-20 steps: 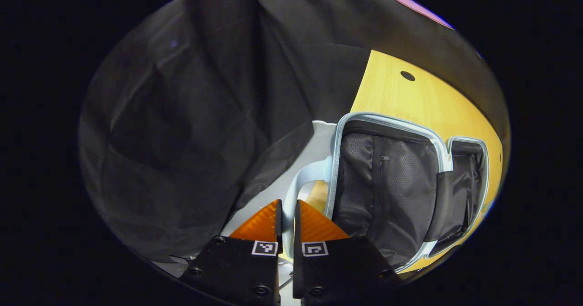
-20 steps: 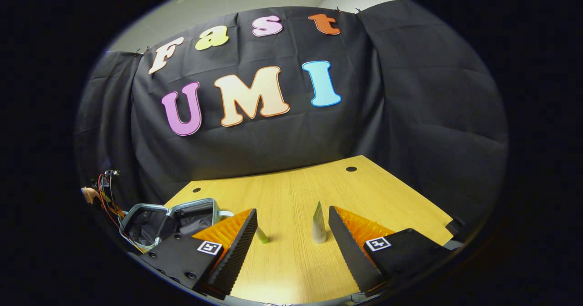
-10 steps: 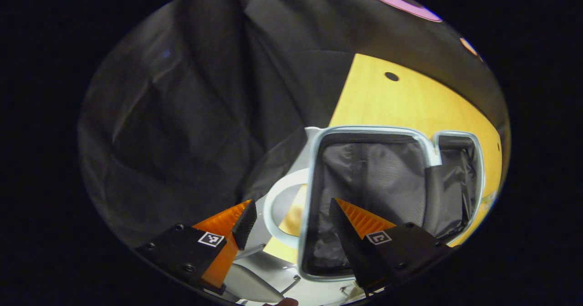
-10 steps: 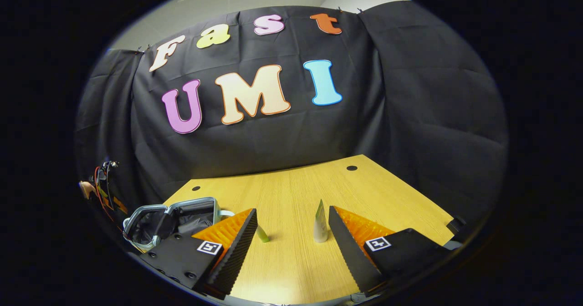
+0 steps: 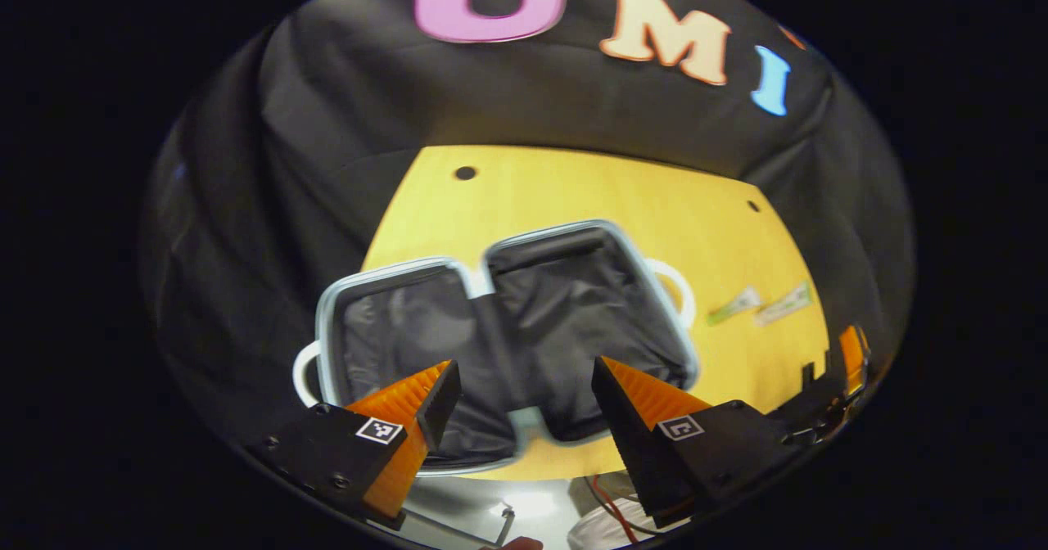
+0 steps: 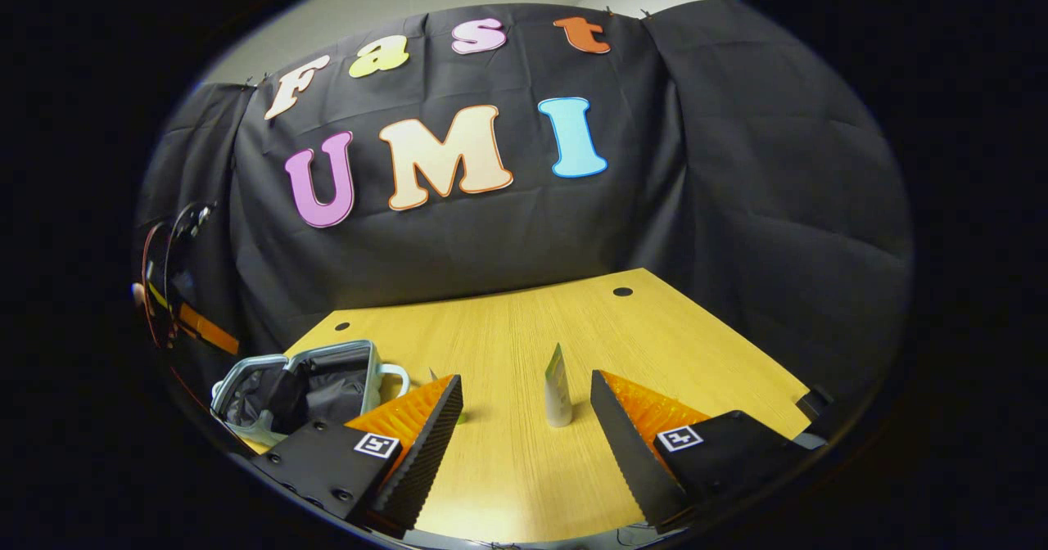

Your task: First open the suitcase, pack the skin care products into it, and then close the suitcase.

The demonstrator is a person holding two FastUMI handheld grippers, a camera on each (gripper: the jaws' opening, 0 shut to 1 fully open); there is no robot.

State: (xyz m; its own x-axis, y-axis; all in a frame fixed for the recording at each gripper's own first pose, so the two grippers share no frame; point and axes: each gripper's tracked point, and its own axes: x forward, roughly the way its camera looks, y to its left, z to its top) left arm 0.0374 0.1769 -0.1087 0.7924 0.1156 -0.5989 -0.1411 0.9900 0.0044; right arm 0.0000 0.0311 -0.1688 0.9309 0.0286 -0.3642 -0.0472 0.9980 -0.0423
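The suitcase lies open flat on the wooden table, both dark-lined halves facing up, with a pale handle on each outer side. My left gripper hovers open above its near edge, nothing between the fingers. To the suitcase's right lie or stand two skin care tubes, a greenish tube and a pale tube. In the right gripper view the pale tube stands upright just ahead of my open right gripper, between the lines of its fingers. The suitcase sits at the left.
Black cloth walls close off the table's back and sides. Two small round holes mark the table's far corners. The other gripper and a hand with cables show at the far left of the right gripper view. Bare table lies under my right gripper.
My left gripper let go of the suitcase handle, opened, and swung round to look over the suitcase, which now lies open flat. The right gripper barely shifted.
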